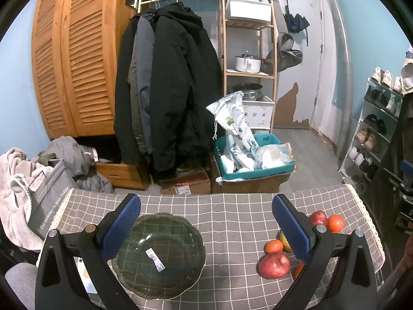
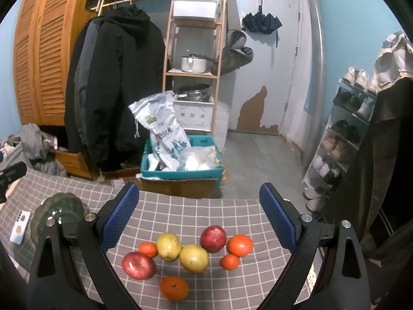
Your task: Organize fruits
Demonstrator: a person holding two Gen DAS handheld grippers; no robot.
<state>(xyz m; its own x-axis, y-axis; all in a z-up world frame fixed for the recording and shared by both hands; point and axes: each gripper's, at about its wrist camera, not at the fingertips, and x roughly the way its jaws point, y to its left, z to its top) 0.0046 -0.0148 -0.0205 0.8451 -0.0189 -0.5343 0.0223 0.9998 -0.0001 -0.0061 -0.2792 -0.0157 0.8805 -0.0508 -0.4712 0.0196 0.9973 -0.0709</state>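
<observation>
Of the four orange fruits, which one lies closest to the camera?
The large orange fruit alone at the front, below the two yellow pears; the other three lie farther back.

blue walls [image 2: 361, 5], louvred wooden wardrobe [image 1: 69, 59] — hung coats [image 1: 175, 82], shoe rack [image 2: 335, 134], grey floor [image 2: 258, 160]

From where I steer, bare checked tablecloth [image 1: 232, 222] lies open between the green glass bowl [image 1: 160, 255] and the fruit cluster, wide enough to pass. In the right view the fruits crowd together: two pears [image 2: 180, 253] touching, apples [image 2: 213, 238] and oranges [image 2: 240, 245] pressed beside them. A phone [image 2: 20, 227] sits left of the bowl.
</observation>
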